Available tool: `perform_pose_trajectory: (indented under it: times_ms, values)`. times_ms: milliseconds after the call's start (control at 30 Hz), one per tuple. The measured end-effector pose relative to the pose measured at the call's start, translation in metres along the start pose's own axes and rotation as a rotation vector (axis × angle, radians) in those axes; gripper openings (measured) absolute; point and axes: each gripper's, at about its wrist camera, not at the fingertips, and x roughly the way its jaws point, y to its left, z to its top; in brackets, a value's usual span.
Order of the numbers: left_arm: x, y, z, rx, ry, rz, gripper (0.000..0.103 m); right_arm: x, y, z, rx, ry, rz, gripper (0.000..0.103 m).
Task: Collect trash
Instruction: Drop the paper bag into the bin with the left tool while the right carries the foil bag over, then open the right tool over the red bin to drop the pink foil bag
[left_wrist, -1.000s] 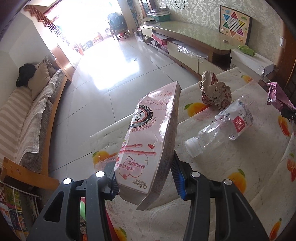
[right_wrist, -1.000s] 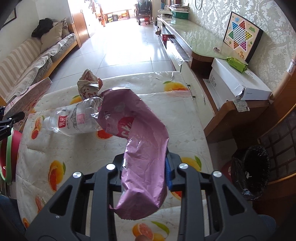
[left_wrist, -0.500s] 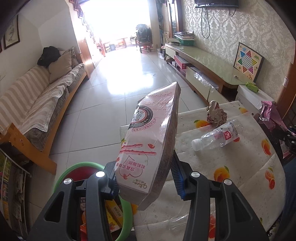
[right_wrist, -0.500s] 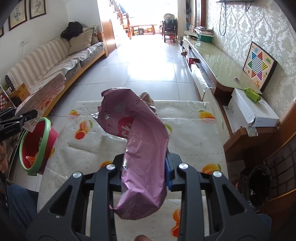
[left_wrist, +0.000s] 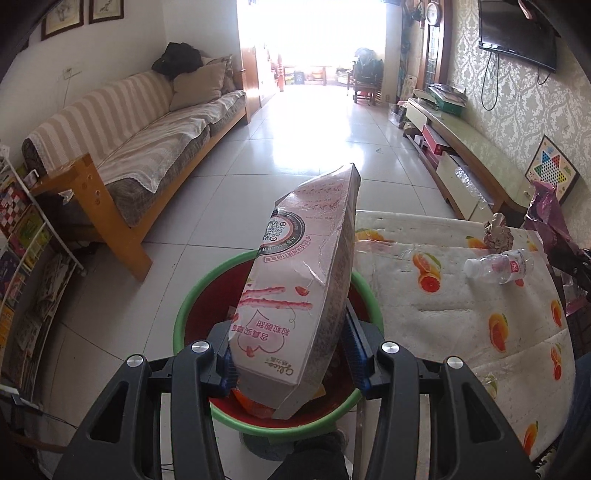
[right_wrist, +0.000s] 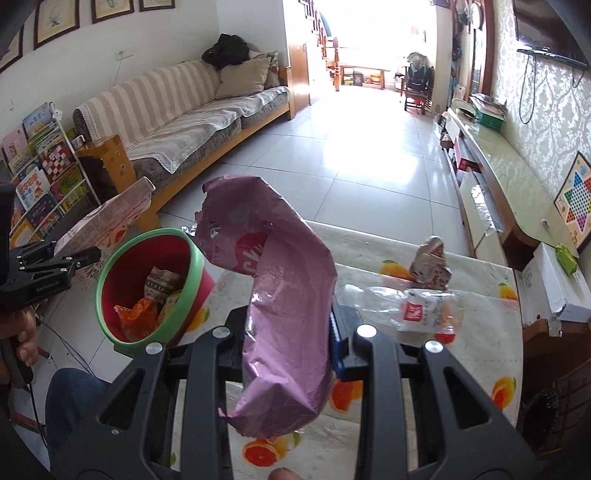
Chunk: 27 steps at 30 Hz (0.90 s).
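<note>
Over the green-rimmed red bin (left_wrist: 192, 310) your left gripper (left_wrist: 291, 354) clamps the pink snack box (left_wrist: 303, 280); drop lower, then release. Right gripper (right_wrist: 288, 343) pinches the purple wrapper (right_wrist: 280, 295), bring it next

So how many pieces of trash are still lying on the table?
2: a clear plastic bottle lying on its side, and a crumpled wrapper just beyond it, toward the far edge. The purple bag could hide more.

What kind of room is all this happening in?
Most likely a home living room: a striped sofa with cushions along one wall, a wall-mounted TV above a long low cabinet, and a table under a fruit-print cloth.
</note>
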Motion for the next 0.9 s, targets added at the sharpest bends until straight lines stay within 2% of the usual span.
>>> perform_pose_trajectory:
  times_ms: [233, 333, 400, 467, 633, 900]
  values:
    - [0.024, 0.036, -0.026, -0.087, 0.056, -0.020, 0.046, 0.023, 0.063, 0.018, -0.078, 0.007, 0.066, 0.029]
    - [0.034, 0.045, -0.033, -0.118, 0.082, -0.050, 0.052, 0.034, 0.084, 0.020, -0.103, 0.018, 0.082, 0.029]
    - [0.035, 0.050, -0.037, -0.140, 0.070, -0.047, 0.079, 0.041, 0.095, 0.020, -0.116, 0.026, 0.092, 0.029]
    - [0.032, 0.058, -0.041, -0.161, 0.047, -0.050, 0.086, 0.047, 0.105, 0.020, -0.127, 0.035, 0.102, 0.029]
    - [0.025, 0.073, -0.045, -0.189, 0.024, -0.024, 0.087, 0.058, 0.127, 0.019, -0.140, 0.043, 0.134, 0.029]
    - [0.012, 0.088, -0.048, -0.156, -0.002, 0.032, 0.088, 0.078, 0.154, 0.019, -0.153, 0.066, 0.174, 0.029]
